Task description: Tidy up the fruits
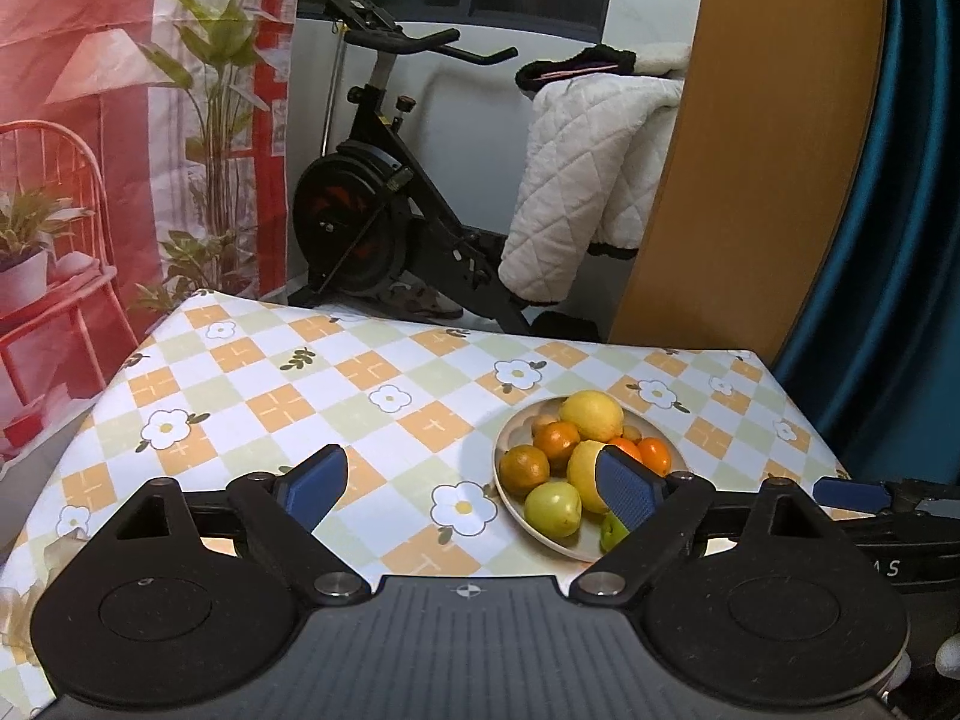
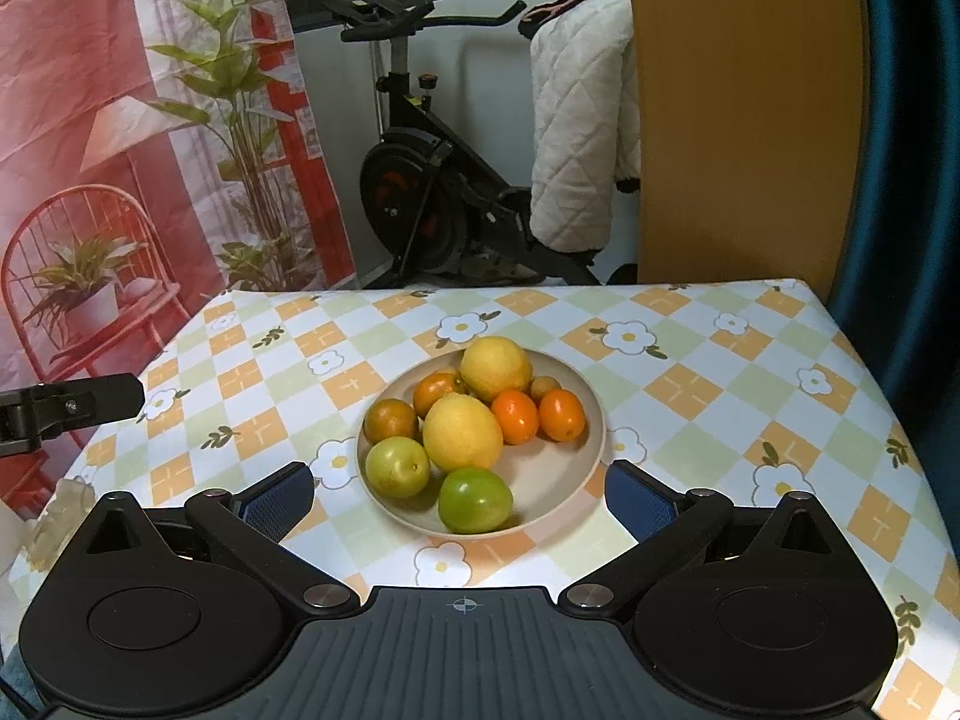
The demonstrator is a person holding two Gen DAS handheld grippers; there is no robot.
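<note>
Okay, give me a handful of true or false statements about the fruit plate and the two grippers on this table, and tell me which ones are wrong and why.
1. All the fruit sits on the plate. True.
2. The right gripper is clamped on the green fruit. False: its jaws stand wide open with nothing between the pads, and the fruit lies on the plate.
3. Two big yellow fruits are in the pile, the nearer one in the middle. True.
4. The plate stands on a plain wooden tabletop. False: it stands on a checked tablecloth printed with flowers.
5. The left gripper holds an orange. False: it is open and empty.
</note>
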